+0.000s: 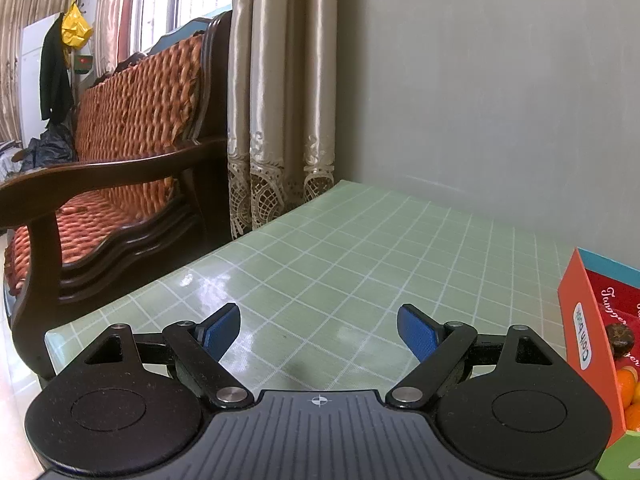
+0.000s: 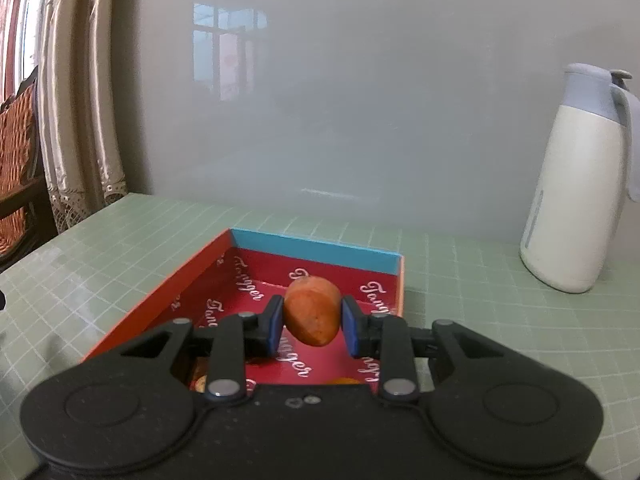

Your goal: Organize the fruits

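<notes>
My right gripper (image 2: pixel 312 326) is shut on an oval orange fruit (image 2: pixel 312 310), which hangs above the red floor of an open cardboard box (image 2: pixel 316 250) with orange and blue walls. Bits of other orange fruit (image 2: pixel 346 381) peek out under the gripper body at the box's near end. In the left wrist view my left gripper (image 1: pixel 318 330) stands open over the green checked table (image 1: pixel 360 248), nothing between its blue pads. The same box (image 1: pixel 580 320) lies at that view's right edge, holding a dark brown fruit (image 1: pixel 619 338) and orange fruits (image 1: pixel 626 386).
A white thermos jug (image 2: pixel 576 200) with a grey lid stands at the back right by the grey wall. A wooden sofa (image 1: pixel 120 184) with orange cushions and beige curtains (image 1: pixel 280 100) lie beyond the table's left edge.
</notes>
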`<state>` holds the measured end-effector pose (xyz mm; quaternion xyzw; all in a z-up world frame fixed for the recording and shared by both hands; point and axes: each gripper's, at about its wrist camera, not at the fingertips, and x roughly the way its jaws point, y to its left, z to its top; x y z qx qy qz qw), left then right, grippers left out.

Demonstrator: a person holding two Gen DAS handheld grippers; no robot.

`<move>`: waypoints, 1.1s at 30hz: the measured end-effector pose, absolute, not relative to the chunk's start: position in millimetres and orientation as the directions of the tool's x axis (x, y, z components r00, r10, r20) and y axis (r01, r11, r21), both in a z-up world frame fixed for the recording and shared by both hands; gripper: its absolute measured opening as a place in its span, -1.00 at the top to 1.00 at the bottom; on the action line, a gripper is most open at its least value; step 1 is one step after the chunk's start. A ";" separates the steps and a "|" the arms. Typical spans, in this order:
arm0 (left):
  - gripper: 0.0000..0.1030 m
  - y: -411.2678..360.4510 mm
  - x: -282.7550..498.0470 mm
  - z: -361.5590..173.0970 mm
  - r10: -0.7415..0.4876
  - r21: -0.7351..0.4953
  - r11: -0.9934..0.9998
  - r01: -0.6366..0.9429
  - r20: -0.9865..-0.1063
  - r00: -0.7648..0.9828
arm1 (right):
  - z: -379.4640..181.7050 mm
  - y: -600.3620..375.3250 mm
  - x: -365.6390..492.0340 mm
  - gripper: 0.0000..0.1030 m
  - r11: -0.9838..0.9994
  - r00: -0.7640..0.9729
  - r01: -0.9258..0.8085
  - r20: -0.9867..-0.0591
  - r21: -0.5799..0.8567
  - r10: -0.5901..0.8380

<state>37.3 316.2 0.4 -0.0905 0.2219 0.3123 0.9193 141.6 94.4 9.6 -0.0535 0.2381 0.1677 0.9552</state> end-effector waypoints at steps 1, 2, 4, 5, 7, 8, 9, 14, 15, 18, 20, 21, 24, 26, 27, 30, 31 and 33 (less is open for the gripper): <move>-0.66 316.0 37.0 0.4 0.533 -0.027 0.789 -0.614 -0.465 0.707 | 9.6 95.2 141.6 0.44 0.938 0.831 -0.346 -0.472 -0.025 0.294; -0.66 316.2 36.3 0.7 0.535 -0.026 0.789 -0.614 -0.463 0.707 | 9.6 95.4 142.0 0.44 0.938 0.832 -0.346 -0.471 -0.026 0.294; -0.66 316.4 35.8 1.0 0.533 -0.025 0.790 -0.613 -0.464 0.707 | 9.4 95.1 140.9 0.44 0.938 0.831 -0.346 -0.471 -0.020 0.296; -0.66 316.5 35.5 1.1 0.533 -0.026 0.790 -0.613 -0.464 0.707 | 9.4 95.9 140.6 0.44 0.938 0.830 -0.347 -0.473 -0.021 0.297; -0.66 316.9 36.1 1.3 0.535 -0.026 0.789 -0.614 -0.462 0.707 | 9.0 97.2 140.2 0.44 0.936 0.827 -0.352 -0.476 -0.022 0.300; -0.66 317.1 36.4 1.4 0.534 -0.026 0.790 -0.613 -0.465 0.707 | 8.7 98.2 139.7 0.44 0.935 0.825 -0.355 -0.478 -0.024 0.301; -0.66 316.9 36.8 1.5 0.533 -0.025 0.790 -0.613 -0.465 0.707 | 8.1 97.9 140.3 0.44 0.933 0.822 -0.359 -0.481 -0.024 0.304; -0.66 313.7 38.0 2.9 0.529 -0.024 0.794 -0.607 -0.463 0.711 | 8.7 96.3 139.0 0.44 0.932 0.824 -0.362 -0.476 -0.026 0.307; -0.66 312.8 38.5 3.0 0.528 -0.023 0.796 -0.605 -0.463 0.712 | 8.9 95.5 139.4 0.44 0.931 0.823 -0.364 -0.477 -0.026 0.308; -0.66 309.0 39.9 3.8 0.525 -0.017 0.801 -0.598 -0.462 0.715 | 9.1 94.1 140.9 0.44 0.932 0.821 -0.362 -0.482 -0.027 0.305; -0.66 306.7 40.6 4.0 0.521 -0.019 0.803 -0.596 -0.462 0.717 | 6.6 96.5 143.2 0.38 0.925 0.804 -0.377 -0.510 -0.040 0.305; -0.66 305.7 40.9 4.2 0.520 -0.019 0.804 -0.594 -0.462 0.718 | 4.9 97.1 143.8 0.29 0.925 0.804 -0.376 -0.513 -0.047 0.301; -0.66 301.4 42.5 4.9 0.515 -0.023 0.807 -0.590 -0.462 0.722 | 9.0 87.9 140.0 0.13 0.930 0.816 -0.366 -0.484 -0.012 0.315; -0.67 296.9 44.2 6.8 0.506 -0.033 0.811 -0.585 -0.464 0.727 | 15.7 79.2 137.2 0.06 0.935 0.831 -0.355 -0.459 -0.003 0.314; -0.71 294.1 45.0 8.0 0.501 -0.038 0.813 -0.581 -0.463 0.731 | 19.7 72.9 134.6 -0.26 0.937 0.841 -0.349 -0.441 0.001 0.313; -1.00 276.9 45.5 16.7 0.504 -0.034 0.819 -0.572 -0.433 0.747 | 30.6 47.8 122.9 -0.85 0.945 0.875 -0.324 -0.371 0.029 0.311; -1.00 270.2 45.0 20.3 0.499 -0.035 0.826 -0.563 -0.421 0.758 | 34.4 38.4 119.2 -0.86 0.947 0.879 -0.318 -0.362 0.037 0.309; -1.00 257.4 44.2 25.5 0.489 -0.040 0.834 -0.551 -0.412 0.769 | 38.7 19.3 110.3 -0.93 0.953 0.887 -0.296 -0.352 0.065 0.299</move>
